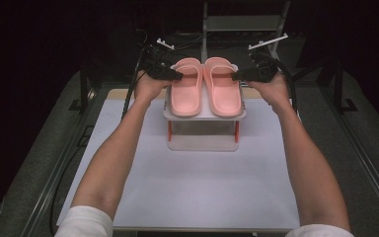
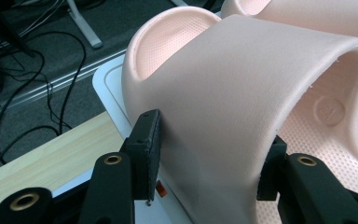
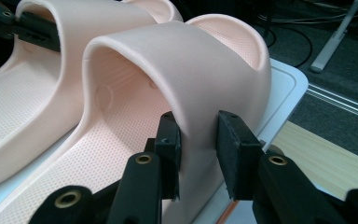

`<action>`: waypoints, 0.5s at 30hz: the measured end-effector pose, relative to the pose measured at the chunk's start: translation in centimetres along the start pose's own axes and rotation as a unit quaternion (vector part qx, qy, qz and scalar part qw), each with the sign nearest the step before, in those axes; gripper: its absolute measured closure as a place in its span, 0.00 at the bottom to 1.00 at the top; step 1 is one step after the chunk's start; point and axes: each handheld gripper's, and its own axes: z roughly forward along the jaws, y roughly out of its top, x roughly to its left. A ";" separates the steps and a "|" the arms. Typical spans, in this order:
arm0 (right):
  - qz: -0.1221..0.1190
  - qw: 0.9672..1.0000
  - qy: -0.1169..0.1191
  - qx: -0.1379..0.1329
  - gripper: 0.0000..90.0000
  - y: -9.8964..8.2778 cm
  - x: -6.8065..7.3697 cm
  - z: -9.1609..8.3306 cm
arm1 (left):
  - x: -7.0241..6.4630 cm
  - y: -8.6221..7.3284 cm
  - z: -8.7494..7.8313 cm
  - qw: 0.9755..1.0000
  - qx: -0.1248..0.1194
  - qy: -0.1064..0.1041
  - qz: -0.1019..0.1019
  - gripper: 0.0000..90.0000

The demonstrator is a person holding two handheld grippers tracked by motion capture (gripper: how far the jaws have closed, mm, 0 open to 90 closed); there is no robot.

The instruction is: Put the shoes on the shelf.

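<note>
Two pink slippers stand side by side on the top shelf of a small white rack (image 1: 205, 115). The left slipper (image 1: 185, 91) has my left gripper (image 1: 178, 76) at its outer side, and its broad strap (image 2: 223, 93) runs between the jaws. The pads (image 2: 150, 144) stand at the strap's faces without squeezing it, so the gripper is open. My right gripper (image 1: 237, 76) is at the outer side of the right slipper (image 1: 223, 89). That slipper's strap (image 3: 186, 70) sits between the open jaws of the right gripper (image 3: 198, 154), with a thin gap at the outer pad (image 3: 233, 154).
The rack stands at the far middle of a white table top (image 1: 187, 187) and has red posts (image 1: 169, 129) and a lower shelf (image 1: 202, 144). A wooden strip (image 2: 46, 163) edges the table's far side. Cables (image 2: 51, 93) and metal frame legs lie on the dark floor beyond.
</note>
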 end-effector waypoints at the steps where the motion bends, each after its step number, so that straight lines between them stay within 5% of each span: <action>1: 0.001 1.000 0.001 0.000 0.77 0.0 0.0 0.0 | 0.0 0.0 0.0 1.000 -0.001 0.000 0.000 0.59; 15: 0.011 0.999 0.033 -0.011 0.73 -0.5 0.4 -0.2 | -0.6 -0.1 0.1 1.000 -0.008 0.009 -0.002 0.58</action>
